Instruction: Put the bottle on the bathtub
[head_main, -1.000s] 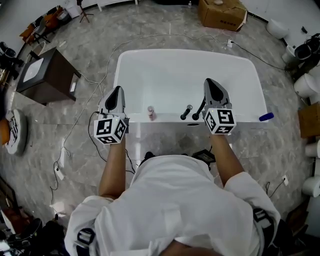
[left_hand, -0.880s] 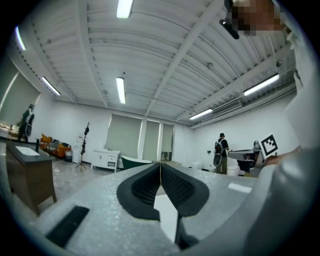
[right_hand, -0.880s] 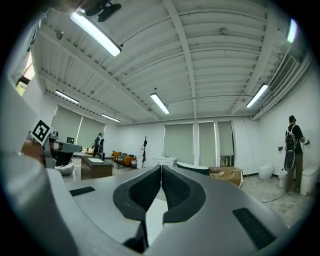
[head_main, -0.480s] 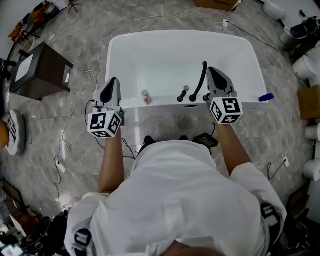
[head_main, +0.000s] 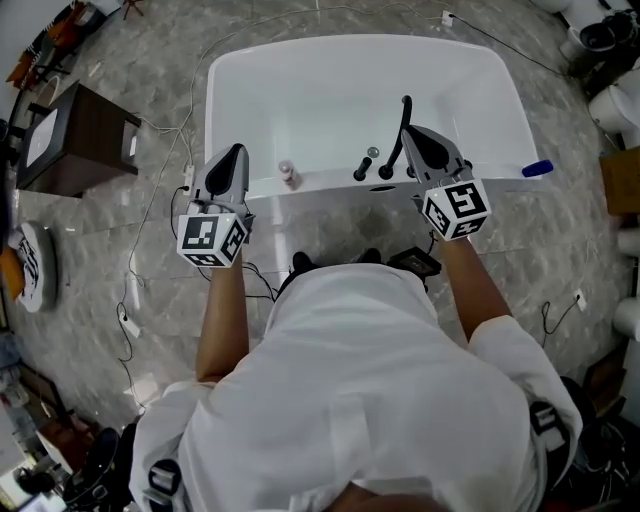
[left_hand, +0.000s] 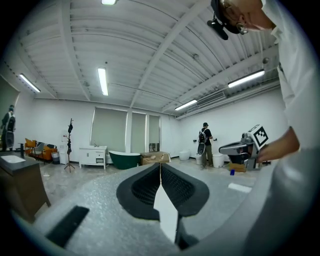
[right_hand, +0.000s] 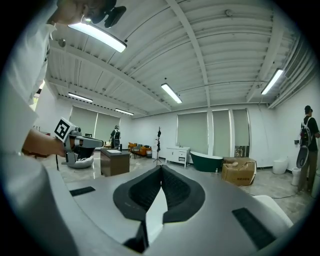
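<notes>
A small pale bottle (head_main: 288, 174) with a pinkish body stands upright on the near rim of the white bathtub (head_main: 240, 110). My left gripper (head_main: 235, 151) hovers just left of the bottle, over the tub's near left corner. It is shut with nothing in it, and its pads (left_hand: 160, 166) meet along one line. My right gripper (head_main: 413, 133) is over the rim to the right, beside the black tap (head_main: 364, 166) and hose (head_main: 402, 125). Its jaws (right_hand: 161, 167) are shut and hold nothing. The bottle is out of sight in both gripper views.
A blue object (head_main: 537, 169) lies on the tub's right rim. A dark cabinet (head_main: 75, 135) stands to the left, with cables (head_main: 160, 215) on the marble floor. In the distance are a green tub (left_hand: 125, 159), a cardboard box (right_hand: 239, 172) and a standing person (left_hand: 204, 138).
Both grippers have sunk slightly and stayed shut. The head view has shifted, so the tub now sits higher in the picture. The bottle still stands on the rim.
</notes>
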